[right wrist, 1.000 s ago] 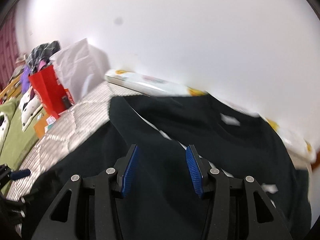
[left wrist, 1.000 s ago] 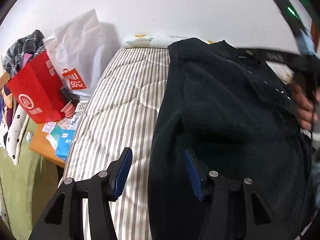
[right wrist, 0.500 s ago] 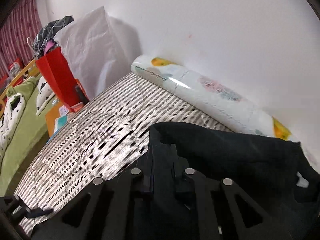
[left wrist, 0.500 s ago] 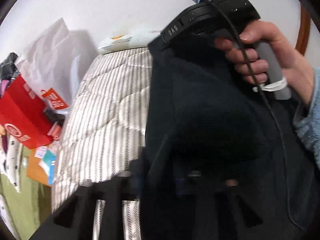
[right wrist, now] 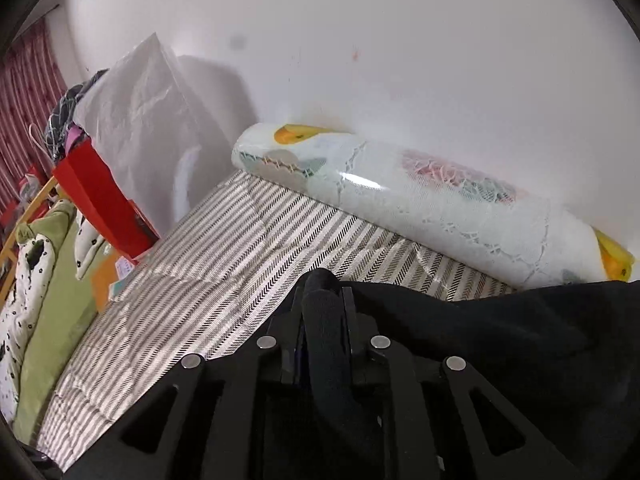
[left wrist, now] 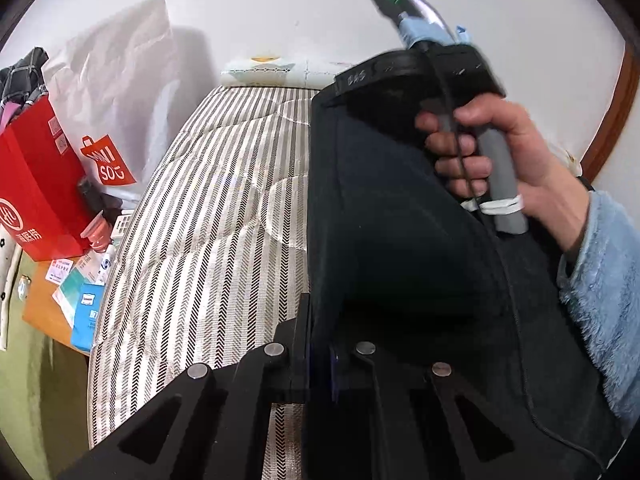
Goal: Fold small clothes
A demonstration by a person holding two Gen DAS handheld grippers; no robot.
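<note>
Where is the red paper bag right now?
In the left wrist view, the red paper bag stands at far left, beside the striped mattress, before the white bag.

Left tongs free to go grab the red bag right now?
Probably not: the left tongs are shut on the black garment's edge; the red bag stands off the bed, beyond the striped mattress.

The white bag [left wrist: 116,92], left of the left gripper, has an orange sign reading "MINI SO". The red bag [left wrist: 36,196] below it has white writing too small to read.

Black garment [left wrist: 392,248] on striped bedding; edge lifted
</note>
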